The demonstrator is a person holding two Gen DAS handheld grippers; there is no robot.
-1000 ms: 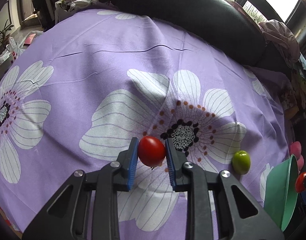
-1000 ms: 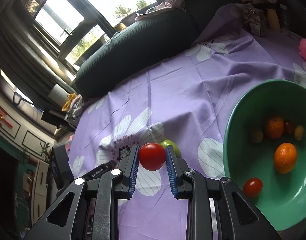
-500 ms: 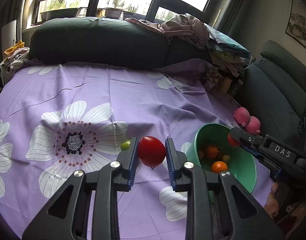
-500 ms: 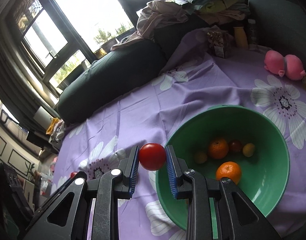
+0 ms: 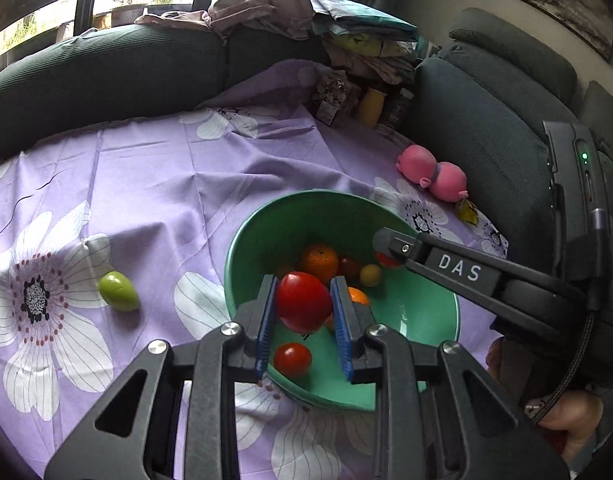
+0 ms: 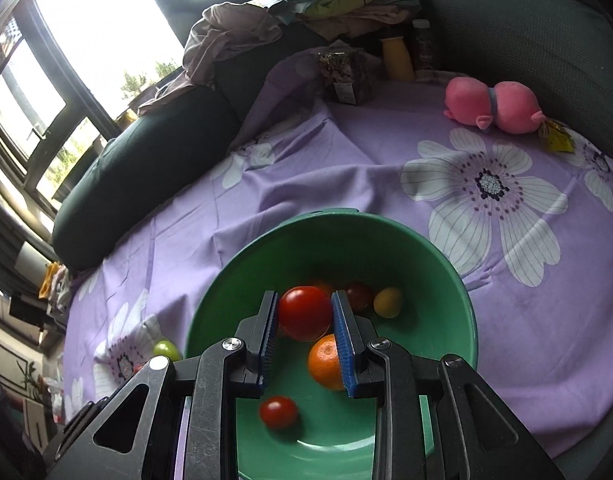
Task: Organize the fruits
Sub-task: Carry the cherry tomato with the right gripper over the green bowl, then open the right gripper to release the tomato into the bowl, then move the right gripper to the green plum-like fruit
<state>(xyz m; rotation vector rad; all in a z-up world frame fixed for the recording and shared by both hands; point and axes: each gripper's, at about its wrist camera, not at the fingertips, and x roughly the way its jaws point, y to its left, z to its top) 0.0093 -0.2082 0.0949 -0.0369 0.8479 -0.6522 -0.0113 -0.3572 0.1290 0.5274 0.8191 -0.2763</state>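
In the left wrist view, the left gripper (image 5: 303,307) is clamped on a red tomato (image 5: 303,301), its blue pads pressed against both sides of the fruit. The gripper hangs above the near part of a green bowl (image 5: 262,232) that sits on a purple flowered cloth (image 5: 154,184). Inside the bowl lie an orange (image 5: 319,257), a small yellow fruit (image 5: 370,274), a dark red fruit (image 5: 348,266) and a small red tomato (image 5: 292,359). A green fruit (image 5: 118,291) lies on the cloth, well apart from the bowl on the left. The right gripper's black body reaches in from the right, with a bit of red fruit showing at its tip over the bowl's far side. A pink plush toy (image 5: 432,172) lies beyond the bowl, near a dark sofa (image 5: 478,128).

In the right wrist view, the right gripper (image 6: 305,314) is likewise closed tight on a second red tomato (image 6: 305,313), held over the inside of the green bowl (image 6: 442,280). Below it lie an orange (image 6: 324,362) and a small red tomato (image 6: 278,412); the yellow fruit (image 6: 388,301) and the dark red fruit (image 6: 358,294) rest toward the far wall. The green fruit (image 6: 166,349) sits on the cloth just left of the bowl.
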